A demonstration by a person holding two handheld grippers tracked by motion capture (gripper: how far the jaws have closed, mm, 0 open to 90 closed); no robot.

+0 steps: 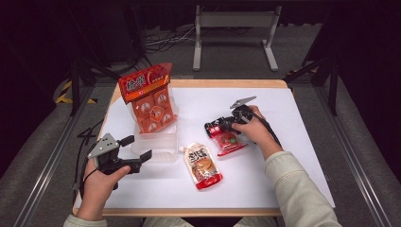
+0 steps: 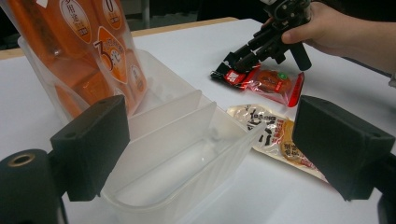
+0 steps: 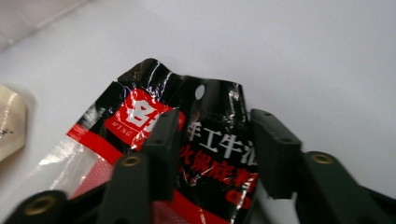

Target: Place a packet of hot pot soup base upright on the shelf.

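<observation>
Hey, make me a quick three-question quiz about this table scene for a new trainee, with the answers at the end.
1. True or false: the orange bag lies flat on the white table.
2. Which packet is the right gripper working on? A) the beige spouted pouch B) the red and black sachet C) the orange bag
3. Fill in: the left gripper hovers with open jaws at the near end of the clear ____.

Key
1. False: it stands leaning in the clear divided container.
2. B: the jaws straddle the sachet's black top edge; whether the pads press it is unclear.
3. Divided container.
</observation>
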